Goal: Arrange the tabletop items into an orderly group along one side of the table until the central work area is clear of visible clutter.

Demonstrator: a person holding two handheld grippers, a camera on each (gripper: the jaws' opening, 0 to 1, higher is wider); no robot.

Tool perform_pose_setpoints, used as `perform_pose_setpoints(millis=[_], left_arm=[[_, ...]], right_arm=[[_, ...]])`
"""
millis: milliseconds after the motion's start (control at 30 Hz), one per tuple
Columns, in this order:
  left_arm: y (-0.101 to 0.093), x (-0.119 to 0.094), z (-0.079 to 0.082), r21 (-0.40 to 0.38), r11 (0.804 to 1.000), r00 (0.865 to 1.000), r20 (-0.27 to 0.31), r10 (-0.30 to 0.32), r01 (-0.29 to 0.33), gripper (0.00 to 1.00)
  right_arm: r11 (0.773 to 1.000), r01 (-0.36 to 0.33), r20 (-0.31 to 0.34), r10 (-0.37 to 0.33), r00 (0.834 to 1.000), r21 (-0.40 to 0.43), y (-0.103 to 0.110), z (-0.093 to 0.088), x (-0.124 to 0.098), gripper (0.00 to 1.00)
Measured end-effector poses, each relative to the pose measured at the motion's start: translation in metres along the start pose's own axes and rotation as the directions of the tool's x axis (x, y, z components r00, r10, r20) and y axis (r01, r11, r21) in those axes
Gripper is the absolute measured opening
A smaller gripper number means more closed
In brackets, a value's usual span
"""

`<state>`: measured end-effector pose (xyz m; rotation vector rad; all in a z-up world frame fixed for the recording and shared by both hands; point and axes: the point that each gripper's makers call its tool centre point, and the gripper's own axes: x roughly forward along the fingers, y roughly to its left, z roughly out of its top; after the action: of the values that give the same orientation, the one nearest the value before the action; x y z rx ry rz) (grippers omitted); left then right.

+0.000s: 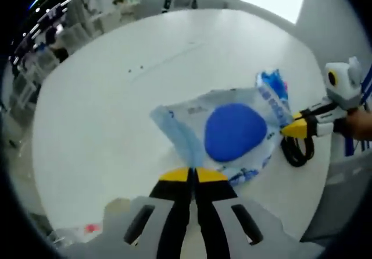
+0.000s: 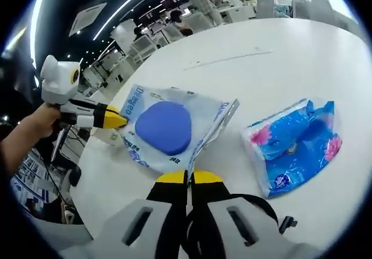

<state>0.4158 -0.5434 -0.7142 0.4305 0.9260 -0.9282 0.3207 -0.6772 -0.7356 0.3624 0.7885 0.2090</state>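
Here the clear bag with the blue disc (image 1: 235, 132) lies flat on the white tabletop (image 1: 116, 107), stretched between the two grippers. The left gripper (image 1: 192, 175) has its jaws closed on one edge of the bag, and the right gripper (image 2: 187, 177) has its jaws closed on the opposite edge, so the bag's long axis runs from one to the other. The blue tissue pack (image 2: 296, 144) sits just beside the bag, nearer the right gripper.
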Motion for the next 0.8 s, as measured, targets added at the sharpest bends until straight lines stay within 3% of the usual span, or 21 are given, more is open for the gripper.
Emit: perform_pose_setpoints(millis=[400, 800], left_arm=[[-0.004, -0.004, -0.018, -0.085, 0.996, 0.999, 0.036, 0.026, -0.023, 0.00], [-0.006, -0.003, -0.030, -0.195, 0.979, 0.989, 0.123, 0.080, -0.055, 0.00]], right_arm=[[0.998, -0.031, -0.034, 0.030, 0.999, -0.052, 0.001, -0.003, 0.003, 0.00], [0.996, -0.040, -0.064, 0.035, 0.997, -0.079, -0.001, -0.004, 0.008, 0.00]])
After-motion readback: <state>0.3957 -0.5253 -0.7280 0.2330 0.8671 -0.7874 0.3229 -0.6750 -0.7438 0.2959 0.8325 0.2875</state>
